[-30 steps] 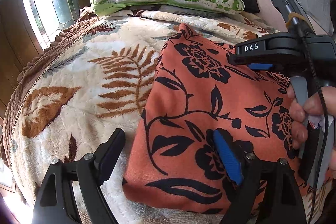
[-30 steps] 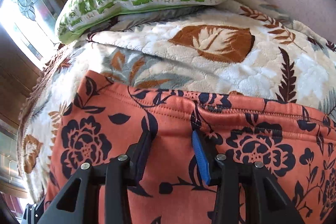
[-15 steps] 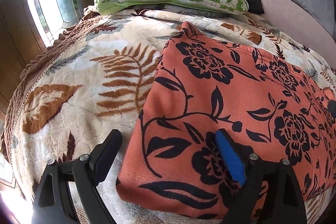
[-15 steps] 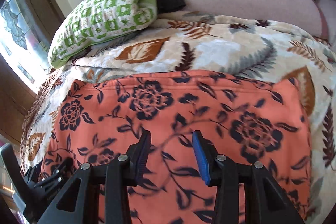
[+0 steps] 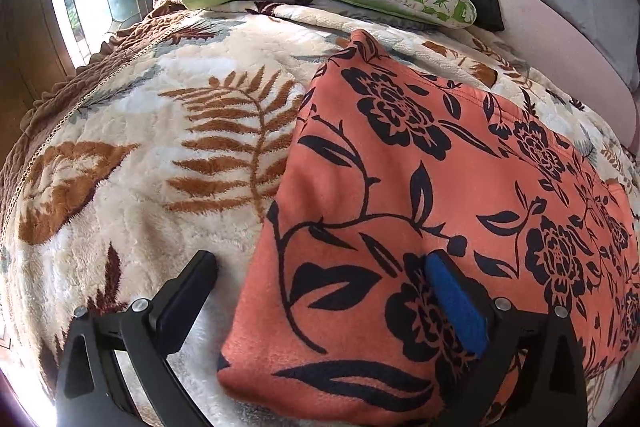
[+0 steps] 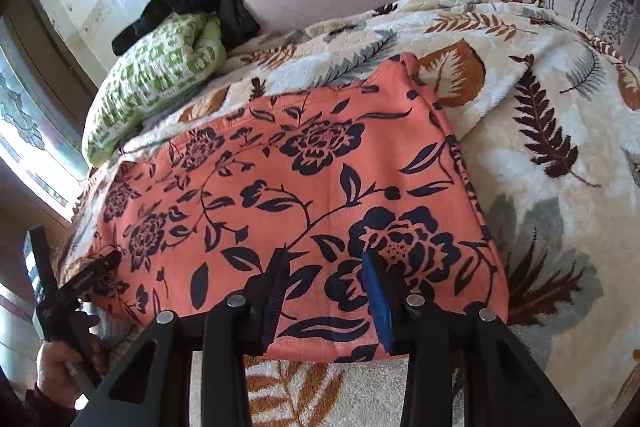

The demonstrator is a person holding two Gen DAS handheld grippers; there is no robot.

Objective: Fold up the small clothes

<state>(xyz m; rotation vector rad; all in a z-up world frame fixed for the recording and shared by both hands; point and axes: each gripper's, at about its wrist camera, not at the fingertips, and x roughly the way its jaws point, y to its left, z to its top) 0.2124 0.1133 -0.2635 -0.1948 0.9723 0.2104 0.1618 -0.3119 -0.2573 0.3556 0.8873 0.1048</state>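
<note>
Garment (image 5: 420, 187), orange floral, lies folded on blanket (image 5: 160, 147). My left gripper (image 5: 320, 291) has just opened wide, empty, straddling its near-left corner; my right gripper (image 6: 326, 291) has narrowed slightly, gripping nothing.

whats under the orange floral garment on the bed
The folded orange garment with black flowers lies flat on a cream plush blanket with brown fern and leaf prints, which shows all round it. Its inner folded layers, and the blanket right beneath it, are covered.
</note>
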